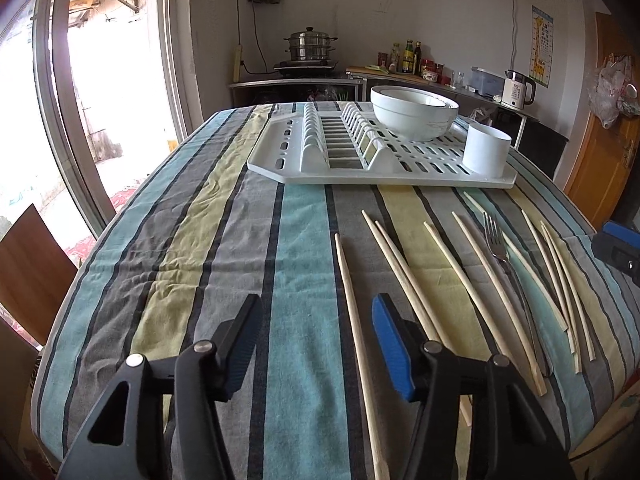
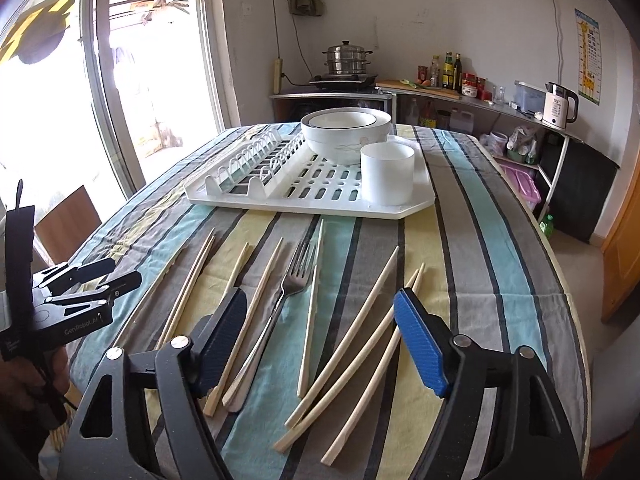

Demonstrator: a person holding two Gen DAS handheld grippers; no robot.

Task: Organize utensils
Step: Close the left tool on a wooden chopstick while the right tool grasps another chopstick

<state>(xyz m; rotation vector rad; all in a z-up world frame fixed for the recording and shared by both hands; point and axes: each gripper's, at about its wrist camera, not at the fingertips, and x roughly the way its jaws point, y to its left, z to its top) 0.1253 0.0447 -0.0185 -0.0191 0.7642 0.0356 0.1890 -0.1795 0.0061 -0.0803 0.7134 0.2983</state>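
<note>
Step in hand: approach; no utensil is yet lifted, and sorting is judged barely begun.
Chopsticks (image 2: 348, 344): loose pale sticks, scattered singly and in crossed groups on the striped cloth of the desk (image 1: 224, 208), in front of the rack.
Fork (image 2: 294, 276): one metal piece, laid among the chopsticks, tines toward the rack.
Drying rack (image 2: 416, 204): white slotted tray at the far end of the cloth; a stack of white bowls (image 2: 346, 132) and a white cup (image 2: 386, 174) are carried on it.
Cup: judged the likely holder for the utensils; seen empty from this angle.
Left tongs (image 1: 316, 320): jaws apart, partly closed; nothing is gripped; the leftmost chopstick (image 1: 352, 304) is seen running between the pads, contact not established.
Right tongs (image 2: 320, 320): jaws apart, nothing clamped; held over the fork and several sticks, none touched as far as can be told.
Next move: each pair of tongs is to be lowered onto a single stick, the pads set across its width and closed squarely, as thin round sticks are judged prone to roll or slip.
</note>
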